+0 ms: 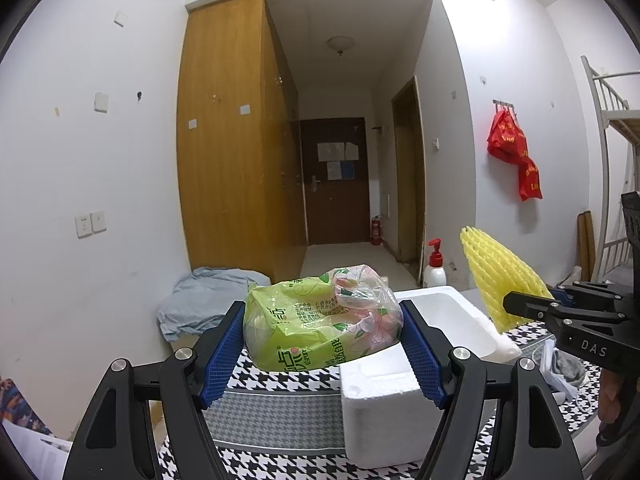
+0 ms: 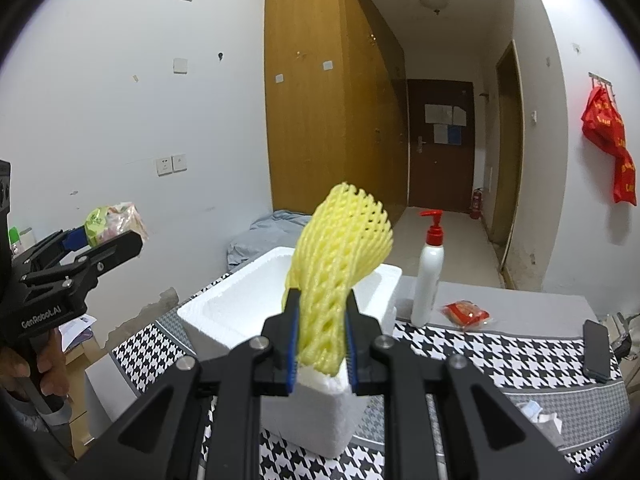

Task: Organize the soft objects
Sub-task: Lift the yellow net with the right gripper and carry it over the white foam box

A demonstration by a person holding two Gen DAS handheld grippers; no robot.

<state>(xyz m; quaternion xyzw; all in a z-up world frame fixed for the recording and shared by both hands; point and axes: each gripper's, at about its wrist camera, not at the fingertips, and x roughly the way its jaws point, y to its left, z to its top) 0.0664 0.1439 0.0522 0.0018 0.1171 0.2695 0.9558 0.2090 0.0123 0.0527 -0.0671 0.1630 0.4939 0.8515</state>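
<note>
My left gripper [image 1: 322,334] is shut on a green tissue pack [image 1: 308,328] wrapped in clear plastic, its blue pads pressing both sides; the pack hangs just above the near rim of the white foam box [image 1: 452,316]. In the right wrist view the same pack [image 2: 108,222] shows at the far left in the left gripper [image 2: 102,240]. My right gripper [image 2: 322,344] is shut on a yellow foam net sleeve [image 2: 340,264], which stands upright over the foam box [image 2: 240,300]. The sleeve [image 1: 496,280] also rises at the right of the left wrist view.
The houndstooth cloth [image 2: 500,356] covers the table. On it stand a white pump bottle [image 2: 428,280], a red packet [image 2: 466,314], a dark phone [image 2: 598,350] and crumpled white paper [image 2: 538,414]. A grey-blue cloth heap [image 1: 208,300] lies beyond, by the wall.
</note>
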